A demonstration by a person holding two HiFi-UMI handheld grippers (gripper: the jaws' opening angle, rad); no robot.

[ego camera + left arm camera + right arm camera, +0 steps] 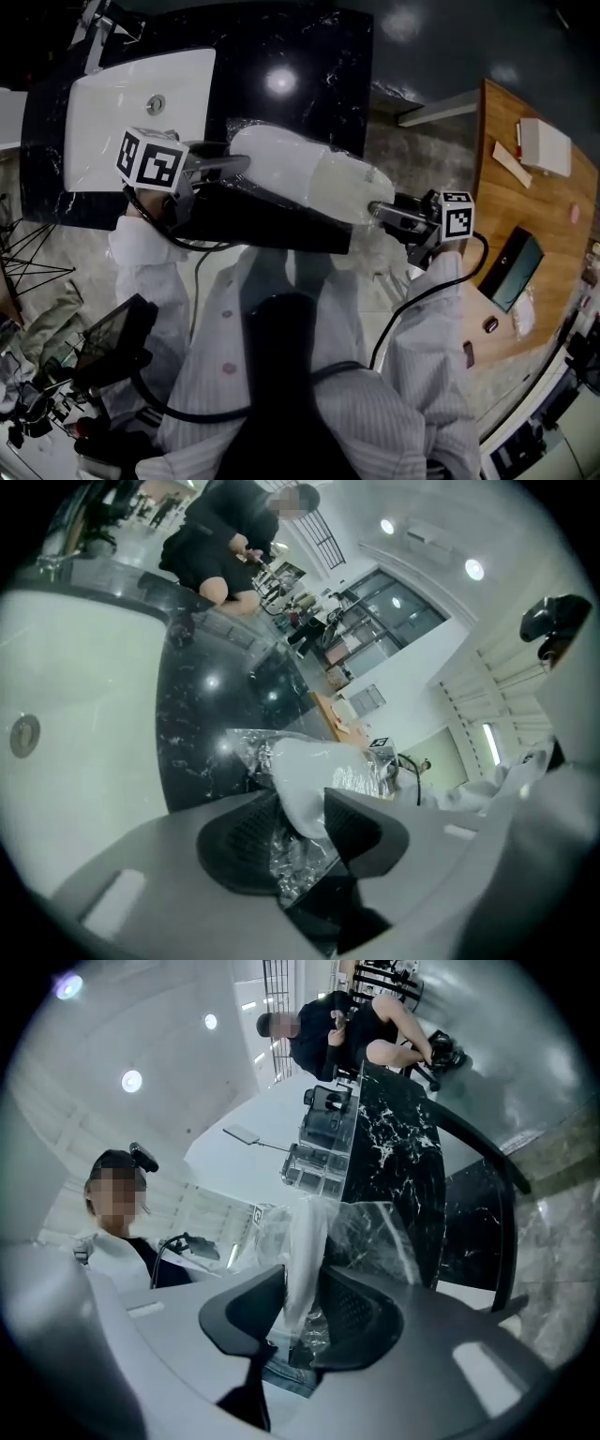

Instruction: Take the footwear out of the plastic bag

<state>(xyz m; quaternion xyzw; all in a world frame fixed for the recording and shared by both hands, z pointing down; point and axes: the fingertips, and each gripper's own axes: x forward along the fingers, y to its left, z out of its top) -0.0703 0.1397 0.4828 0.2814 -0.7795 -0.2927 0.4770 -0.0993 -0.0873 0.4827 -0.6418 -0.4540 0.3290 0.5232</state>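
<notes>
Between both jaws: plastic bag [246, 752] holding white footwear [300, 173] | left gripper [234, 167] clenched on bag | right gripper [384, 214] likewise

A black marble countertop [309, 56] with white veining takes up the far middle. A white sink basin [141, 103] with a round metal drain [156, 104] is set into its left part, and a clear acrylic organizer [323, 1143] stands on it. Whether the plastic bag [281, 159] over its near edge rests on it cannot be told. Well apart on the right, a wooden table [497, 216] bears a white box [545, 146], a pale strip [512, 164] and a dark flat device [515, 268].
</notes>
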